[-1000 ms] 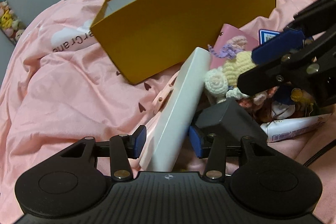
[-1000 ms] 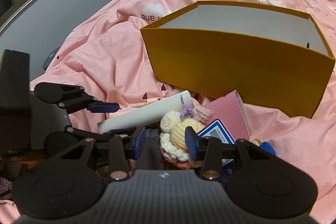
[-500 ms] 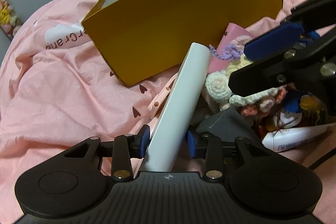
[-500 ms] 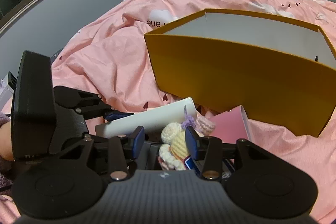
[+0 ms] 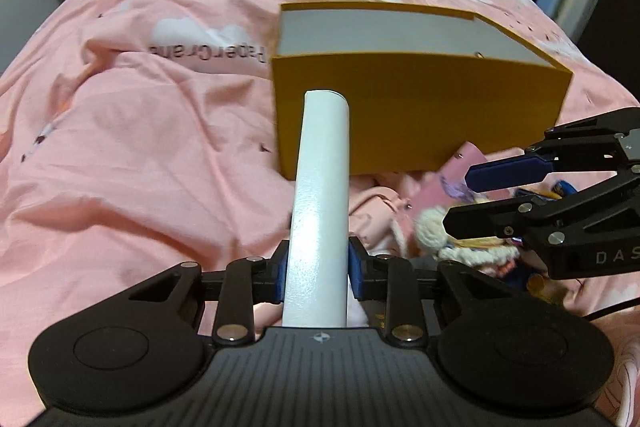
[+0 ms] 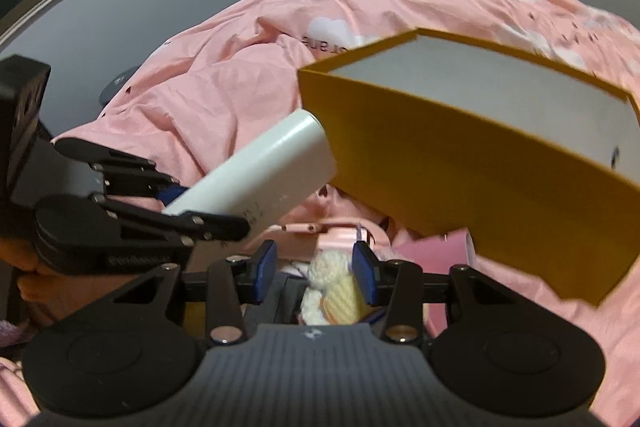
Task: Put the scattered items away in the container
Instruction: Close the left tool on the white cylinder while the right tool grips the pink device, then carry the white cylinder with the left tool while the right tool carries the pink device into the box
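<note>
L claw [image 5: 316, 277] grips white tube [image 5: 320, 211], tip near box [image 5: 420, 115] edge; R claw [image 6: 315, 273] open.

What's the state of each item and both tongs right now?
left tongs: shut on white tube, raised off the bedding
white tube: gripped, far end aimed at the box, not inside
yellow box: open top, no items visible inside
right tongs: open, pads either side of the crochet toy
crochet toy: in the pile, not clamped
pink card: lying against the box front
</note>
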